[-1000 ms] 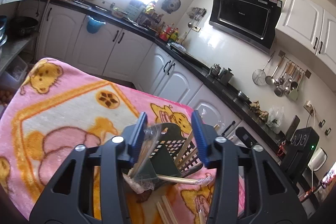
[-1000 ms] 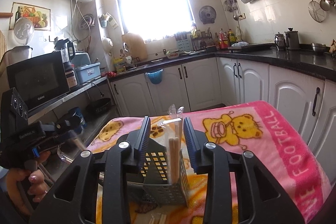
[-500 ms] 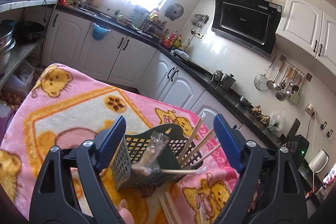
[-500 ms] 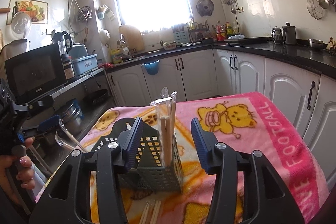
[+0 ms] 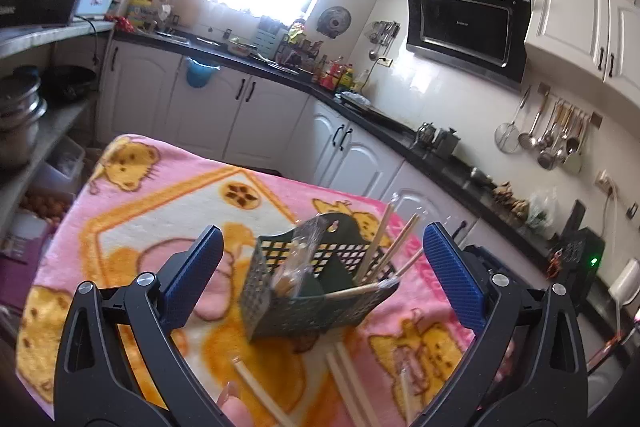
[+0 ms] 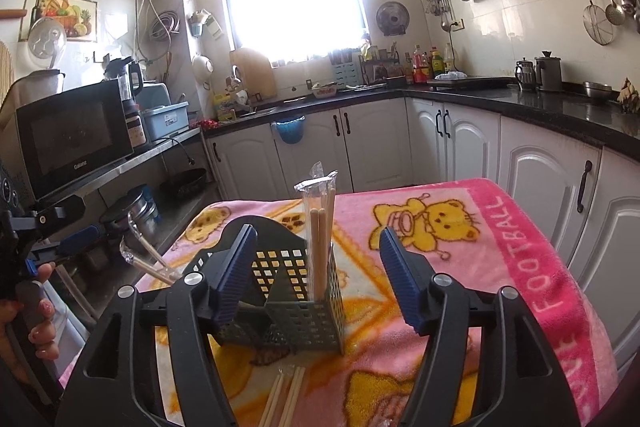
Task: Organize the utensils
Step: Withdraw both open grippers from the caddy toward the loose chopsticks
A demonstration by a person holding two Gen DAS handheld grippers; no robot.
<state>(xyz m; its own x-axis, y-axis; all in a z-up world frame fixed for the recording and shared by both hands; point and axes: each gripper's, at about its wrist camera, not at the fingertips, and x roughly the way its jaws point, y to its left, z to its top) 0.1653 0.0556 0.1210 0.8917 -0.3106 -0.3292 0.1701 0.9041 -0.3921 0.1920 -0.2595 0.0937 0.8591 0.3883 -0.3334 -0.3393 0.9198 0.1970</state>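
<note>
Your left gripper [image 5: 322, 259] has just been opening and now stands wide, its blue pads clear of the dark perforated utensil caddy [image 5: 308, 291] between them. That caddy sits on the pink bear-print blanket [image 5: 160, 203], holding wrapped chopsticks [image 6: 320, 235]; more chopsticks [image 6: 286, 399] lie just in front of it. Your right gripper [image 6: 318, 279] has also been opening, pads flanking the caddy without touching it.

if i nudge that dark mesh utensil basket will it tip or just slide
The utensil basket looks like thin perforated plastic, so probably light. The tall wrapped chopsticks raise its weight, and the soft pink blanket likely grips its base, so it may tip rather than slide.
</note>
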